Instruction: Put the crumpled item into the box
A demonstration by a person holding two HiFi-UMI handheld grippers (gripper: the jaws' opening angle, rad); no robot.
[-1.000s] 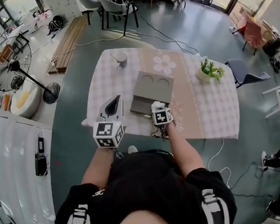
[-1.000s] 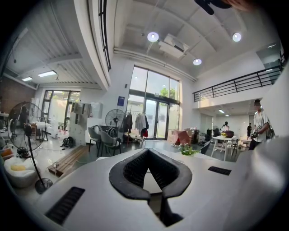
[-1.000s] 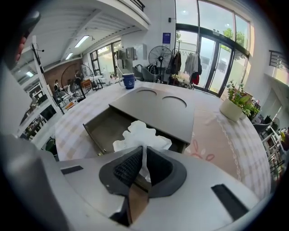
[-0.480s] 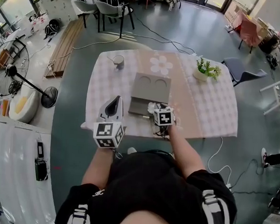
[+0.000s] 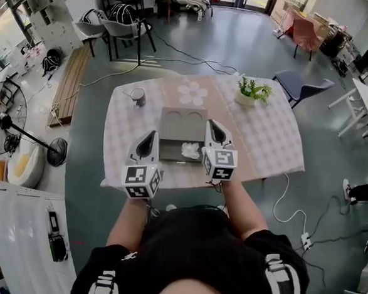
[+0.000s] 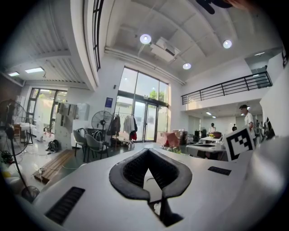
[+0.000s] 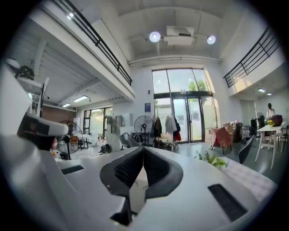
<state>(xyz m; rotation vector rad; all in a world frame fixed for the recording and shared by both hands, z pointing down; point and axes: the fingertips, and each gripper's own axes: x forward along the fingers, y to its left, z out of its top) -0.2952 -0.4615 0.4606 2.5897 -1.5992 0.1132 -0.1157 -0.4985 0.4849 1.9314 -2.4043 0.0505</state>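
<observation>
A grey box point(image 5: 171, 152) lies open at the middle of the table, its lid point(image 5: 183, 124) with two round hollows folded back. The white crumpled item point(image 5: 189, 150) rests inside the box's right half. My left gripper point(image 5: 151, 135) hovers just left of the box, raised and pointing away from me, jaws shut and empty. My right gripper point(image 5: 214, 123) hangs just right of the box, raised too, shut on nothing. In the left gripper view the left gripper point(image 6: 148, 150) points out across the room, as does the right gripper point(image 7: 142, 147) in the right gripper view.
On the checked tablecloth point(image 5: 272, 140) stand a mug point(image 5: 137, 96) at the back left, a flower-shaped mat point(image 5: 193, 93) behind the box and a potted plant point(image 5: 249, 90) at the back right. Chairs point(image 5: 301, 87) and a floor fan point(image 5: 9, 134) stand around the table.
My right gripper has lifted up and away from the box's front, and the crumpled item now lies inside the box. Both grippers now point more level.
</observation>
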